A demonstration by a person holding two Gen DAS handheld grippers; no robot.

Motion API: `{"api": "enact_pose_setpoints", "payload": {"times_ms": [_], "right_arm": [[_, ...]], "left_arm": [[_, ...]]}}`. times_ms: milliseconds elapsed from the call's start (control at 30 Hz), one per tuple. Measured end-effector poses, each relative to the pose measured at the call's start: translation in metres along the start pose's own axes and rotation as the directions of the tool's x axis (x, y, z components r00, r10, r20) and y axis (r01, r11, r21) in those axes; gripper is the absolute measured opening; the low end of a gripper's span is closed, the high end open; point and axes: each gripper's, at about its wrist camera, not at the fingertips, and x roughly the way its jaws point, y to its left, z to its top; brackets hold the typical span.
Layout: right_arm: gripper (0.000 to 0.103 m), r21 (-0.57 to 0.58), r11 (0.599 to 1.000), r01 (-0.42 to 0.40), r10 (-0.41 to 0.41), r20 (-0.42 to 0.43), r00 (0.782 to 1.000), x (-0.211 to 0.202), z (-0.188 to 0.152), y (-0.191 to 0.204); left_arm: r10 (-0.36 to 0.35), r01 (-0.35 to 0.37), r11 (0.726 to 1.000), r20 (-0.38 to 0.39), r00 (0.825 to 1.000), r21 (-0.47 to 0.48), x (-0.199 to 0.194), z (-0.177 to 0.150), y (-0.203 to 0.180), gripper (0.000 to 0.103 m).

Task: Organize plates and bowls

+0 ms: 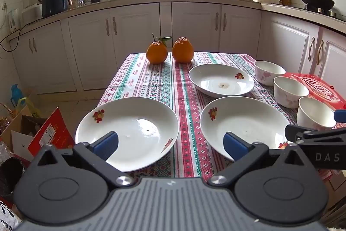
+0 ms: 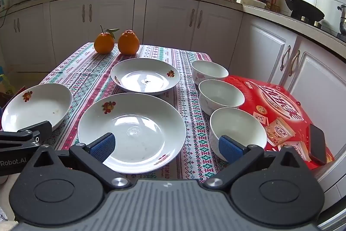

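Side by side, left gripper (image 1: 170, 145) and right gripper (image 2: 167, 145) level above plates (image 2: 132, 132), jaws wide, empty.

Three white plates with fruit motifs lay upright and apart: the left plate (image 1: 127, 131) just beyond the left gripper's fingers (image 1: 106, 145), the near plate (image 2: 132, 133) beyond the right gripper's left finger, the far plate (image 2: 145, 76) farther ahead. Three white bowls (image 2: 221, 96) stood in a row, the nearest bowl (image 2: 237, 133) at the right finger.
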Motion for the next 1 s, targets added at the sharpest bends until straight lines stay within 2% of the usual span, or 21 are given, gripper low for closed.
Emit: {"api": "enact_pose_setpoints", "payload": {"times_ms": [367, 1000], "right_arm": [[0.103, -0.002, 1.0, 0.012, -0.012, 0.006, 1.0, -0.0027, 0.0019, -0.0013], [0.103, -0.008, 1.0, 0.021, -0.021, 0.01, 1.0, -0.0039, 0.0027, 0.0002]], "left_arm": [[-0.032, 0.032, 0.999, 0.01, 0.999, -0.009, -0.0051, 0.0023, 0.0004, 0.102], [-0.034, 0.034, 0.999, 0.01, 0.999, -0.018, -0.0062, 0.0025, 0.0017, 0.102]]}}
